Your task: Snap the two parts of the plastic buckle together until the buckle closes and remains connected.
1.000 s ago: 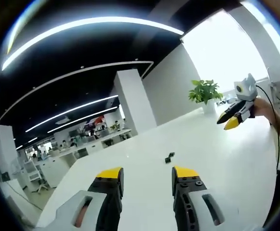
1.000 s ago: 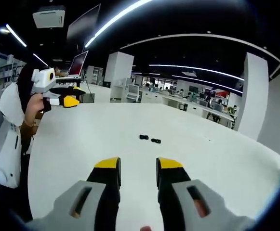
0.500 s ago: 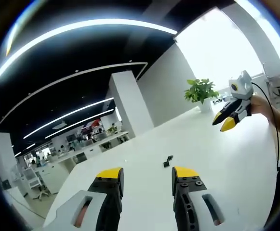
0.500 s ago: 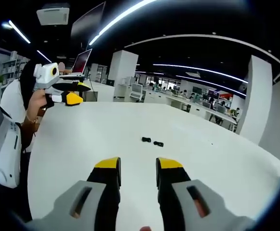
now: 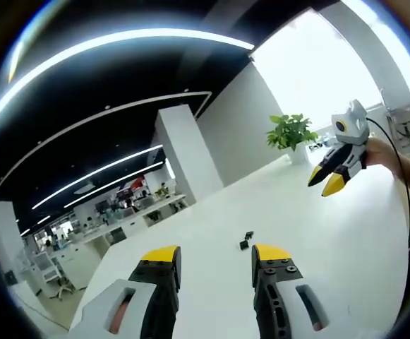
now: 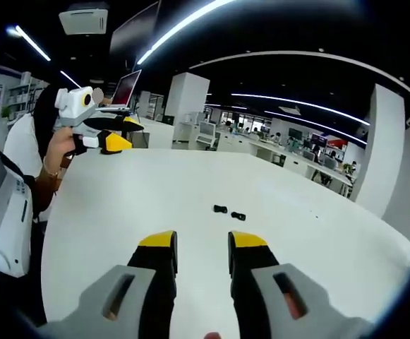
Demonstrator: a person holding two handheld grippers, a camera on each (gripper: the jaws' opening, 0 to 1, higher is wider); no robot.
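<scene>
Lying apart on the white surface [image 6: 120, 212], toward its middle and well clear of every edge: two small black buckle parts, one [image 6: 220, 209] just beside the other [image 6: 238, 215], a narrow gap between them, not yet joined. Seen in the left gripper view as two dark specks [image 5: 246, 240] beyond the jaws, too small to tell which half is which. Placed side by side presumably so that each half can be taken from its own side and pushed straight into the other. Left gripper [image 5: 212, 256] released, jaws parted, grasping nothing, held above the surface and aimed at the parts. Right gripper [image 6: 201, 242] likewise released and empty (same stance, from the opposite side). Both held high and well apart, likely to keep both halves in sight before reaching in. Judged stage: approach only, nothing picked up.
</scene>
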